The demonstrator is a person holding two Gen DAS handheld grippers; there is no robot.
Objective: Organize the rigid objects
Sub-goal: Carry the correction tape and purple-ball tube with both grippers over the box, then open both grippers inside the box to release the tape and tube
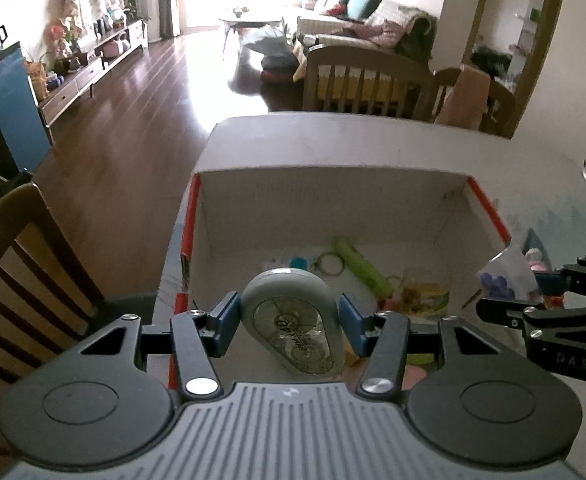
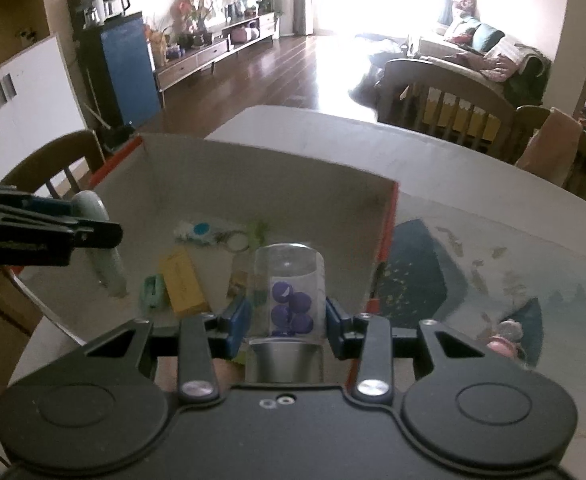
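Observation:
My left gripper [image 1: 289, 316] is shut on a grey teardrop-shaped tape dispenser [image 1: 289, 316] and holds it over the near left part of an open white cardboard box [image 1: 333, 172] with red edges. My right gripper [image 2: 287, 320] is shut on a clear cylindrical cup [image 2: 289, 296] printed with purple dots, just over the box's [image 2: 253, 152] near right corner. Each gripper shows at the edge of the other's view: right gripper [image 1: 533, 292], left gripper [image 2: 93, 224]. Inside the box lie a green tube [image 1: 359, 266], a key ring [image 2: 235, 242], a yellow packet [image 2: 183, 282] and a small green item [image 2: 153, 290].
The box stands on a pale table [image 1: 373, 140] with a patterned mat [image 2: 473, 280] to its right. Wooden chairs stand at the table's left [image 1: 21, 280] and far side [image 1: 365, 80]. Beyond lie dark wood floor, a low cabinet and a sofa.

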